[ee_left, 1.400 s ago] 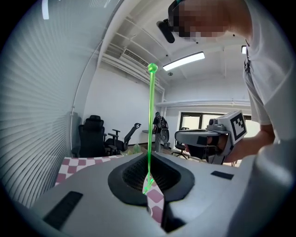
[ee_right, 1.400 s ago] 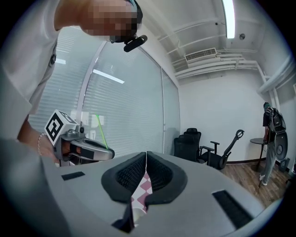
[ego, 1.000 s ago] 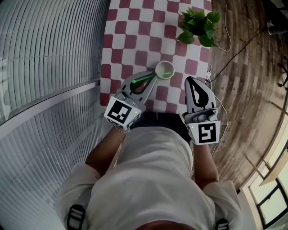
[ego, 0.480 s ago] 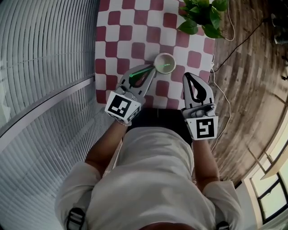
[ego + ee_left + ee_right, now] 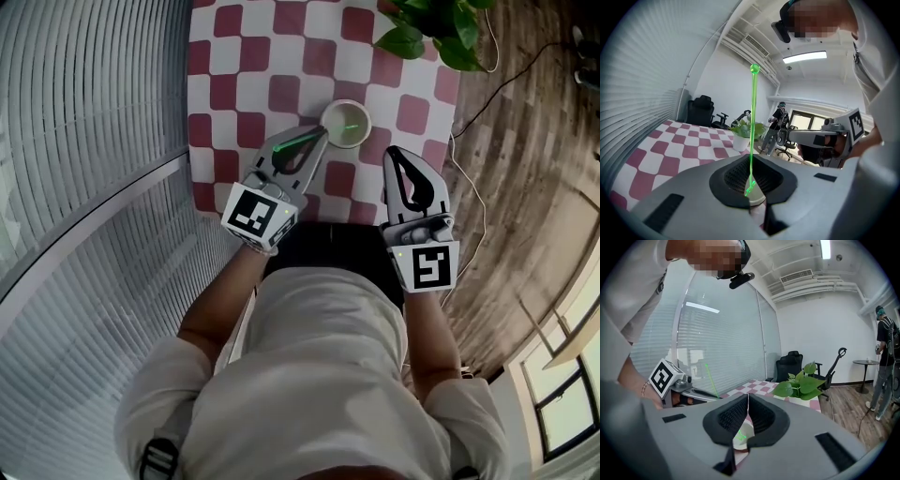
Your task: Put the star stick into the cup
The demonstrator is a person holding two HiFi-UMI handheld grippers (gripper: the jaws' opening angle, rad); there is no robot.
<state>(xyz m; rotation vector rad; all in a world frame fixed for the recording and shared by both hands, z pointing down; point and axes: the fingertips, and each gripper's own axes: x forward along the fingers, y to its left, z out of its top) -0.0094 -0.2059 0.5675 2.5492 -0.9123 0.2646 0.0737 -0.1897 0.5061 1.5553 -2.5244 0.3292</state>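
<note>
Left fingers: closed on the star stick [image 5: 298,142]; my left gripper [image 5: 322,134] sits at the cup's rim.
Right fingers: closed tip to tip; my right gripper [image 5: 392,152] is just beside the cup [image 5: 345,104].
Surroundings: checkered counter [image 5: 234,75], potted plant [image 5: 441,23] at its far edge, blinds [image 5: 84,112] on the left.
Left gripper view only: the stick rises to a ball tip [image 5: 754,69].
Right gripper view only: an office chair [image 5: 790,364] and a standing person [image 5: 886,357].
Cup contents: the stick's green star end.
</note>
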